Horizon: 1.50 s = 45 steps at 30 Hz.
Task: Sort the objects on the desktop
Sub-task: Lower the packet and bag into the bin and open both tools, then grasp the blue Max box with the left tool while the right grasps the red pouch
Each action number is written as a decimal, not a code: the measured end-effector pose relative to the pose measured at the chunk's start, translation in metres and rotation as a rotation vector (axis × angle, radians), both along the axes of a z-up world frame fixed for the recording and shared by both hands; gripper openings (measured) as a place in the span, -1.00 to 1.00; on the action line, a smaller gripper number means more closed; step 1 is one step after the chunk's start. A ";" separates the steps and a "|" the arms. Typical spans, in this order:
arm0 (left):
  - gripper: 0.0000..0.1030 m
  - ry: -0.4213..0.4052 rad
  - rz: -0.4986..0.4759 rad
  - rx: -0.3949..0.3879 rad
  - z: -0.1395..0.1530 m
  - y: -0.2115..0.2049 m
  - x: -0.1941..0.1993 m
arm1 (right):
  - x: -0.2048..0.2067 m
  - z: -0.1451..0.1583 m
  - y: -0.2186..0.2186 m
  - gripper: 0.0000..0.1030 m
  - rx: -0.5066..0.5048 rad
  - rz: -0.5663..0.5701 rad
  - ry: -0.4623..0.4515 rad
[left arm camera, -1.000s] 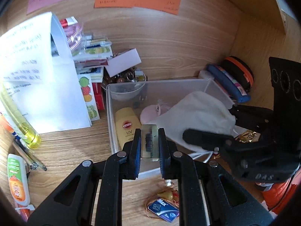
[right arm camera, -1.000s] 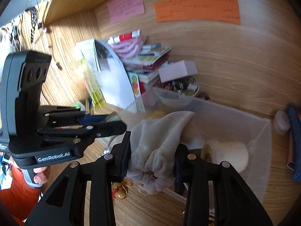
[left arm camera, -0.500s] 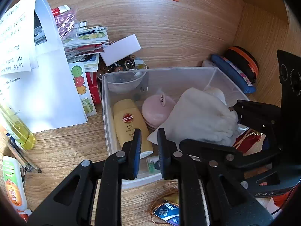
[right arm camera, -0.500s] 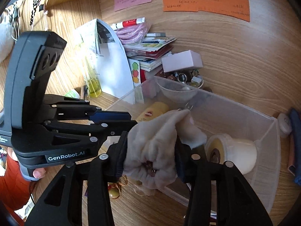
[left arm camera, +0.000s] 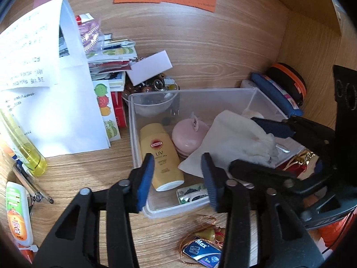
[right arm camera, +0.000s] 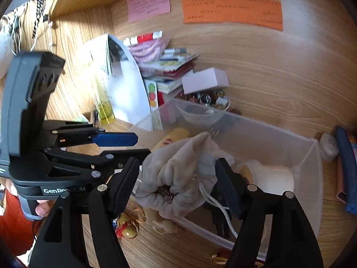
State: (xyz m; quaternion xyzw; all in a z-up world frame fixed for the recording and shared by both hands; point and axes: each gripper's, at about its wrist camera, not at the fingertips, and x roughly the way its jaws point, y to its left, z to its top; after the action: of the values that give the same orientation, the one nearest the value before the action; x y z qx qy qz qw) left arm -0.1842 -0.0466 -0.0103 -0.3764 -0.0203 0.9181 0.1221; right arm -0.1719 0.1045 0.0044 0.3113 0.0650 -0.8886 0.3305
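Note:
A clear plastic bin [left arm camera: 223, 93] [right arm camera: 312, 154] stands on the wooden desk. In it lie a yellow UV sunscreen tube [left arm camera: 161, 154], a pink compact [left arm camera: 189, 137], a small clear case [left arm camera: 193, 193] at the front edge, a white tape roll [right arm camera: 274, 177] and a cream drawstring pouch [left arm camera: 234, 143] [right arm camera: 178, 174]. My left gripper [left arm camera: 178, 178] is open and empty over the bin's front edge, above the small case. My right gripper [right arm camera: 176, 185] is open around the pouch, whose mouth rests over the bin's near wall.
White paper sheets [left arm camera: 44, 89] and a stack of booklets [left arm camera: 109, 67] stand left of the bin. A yellow bottle [left arm camera: 24, 149], pens and a glue tube [left arm camera: 17, 214] lie at far left. A staples box [left arm camera: 200, 250] and gold charm lie in front. Blue case [left arm camera: 276, 93] at right.
My left gripper let the small clear case drop into the bin's front and opened wide. My right gripper carried the pouch over the bin and opened its jaws.

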 end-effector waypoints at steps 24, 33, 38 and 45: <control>0.60 0.164 0.119 -0.057 0.049 -0.004 0.078 | 0.029 0.057 0.054 0.69 -0.087 -0.106 0.083; 0.74 0.132 0.100 -0.100 0.031 0.017 0.107 | 0.065 0.053 0.095 1.00 -0.101 -0.145 0.088; 0.74 0.068 0.092 -0.106 0.008 0.021 0.109 | 0.069 0.041 0.117 1.00 -0.114 -0.176 0.039; 0.74 -0.074 0.098 -0.133 -0.036 0.024 0.100 | 0.063 0.010 0.134 1.00 -0.080 -0.218 -0.031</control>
State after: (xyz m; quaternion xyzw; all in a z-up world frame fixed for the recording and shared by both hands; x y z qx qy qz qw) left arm -0.0840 -0.0231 -0.0464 -0.4162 0.0179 0.9077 0.0508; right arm -0.1086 0.2383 0.0146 0.3167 -0.0098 -0.9163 0.2451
